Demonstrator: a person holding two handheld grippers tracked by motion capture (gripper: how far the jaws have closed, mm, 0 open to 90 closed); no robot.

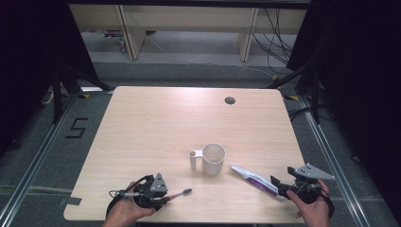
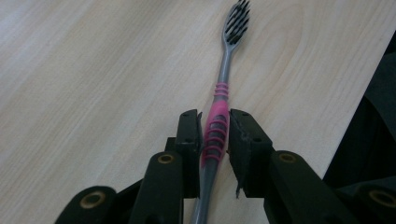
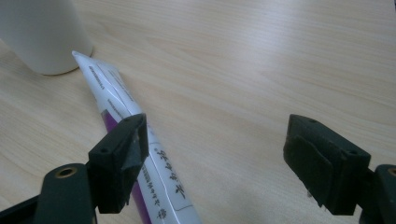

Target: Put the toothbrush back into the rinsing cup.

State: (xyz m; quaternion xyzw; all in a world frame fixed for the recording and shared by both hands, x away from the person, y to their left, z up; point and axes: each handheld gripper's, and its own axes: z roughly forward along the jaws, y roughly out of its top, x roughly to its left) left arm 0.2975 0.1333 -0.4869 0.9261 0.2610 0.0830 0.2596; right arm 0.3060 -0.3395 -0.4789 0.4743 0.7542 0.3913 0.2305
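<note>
Left gripper: clamped on pink-grey toothbrush, bristles pointing away over table. Right gripper: spread wide, one jaw over toothpaste tube, perhaps touching; tube's far end near white cup.

Pale wooden table; grey floor

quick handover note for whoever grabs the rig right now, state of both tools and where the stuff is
Left tool: jaws closed on the pink grip of the toothbrush, which lies low over the table near its front edge, bristles pointing toward the cup.
Right tool: jaws wide open, one jaw over the toothpaste tube, nothing gripped.
The tube lies flat, its far end close to the cup's base.
Done: toothbrush grasped.
Left: probably grasp the tube; the cup looks empty.
</note>
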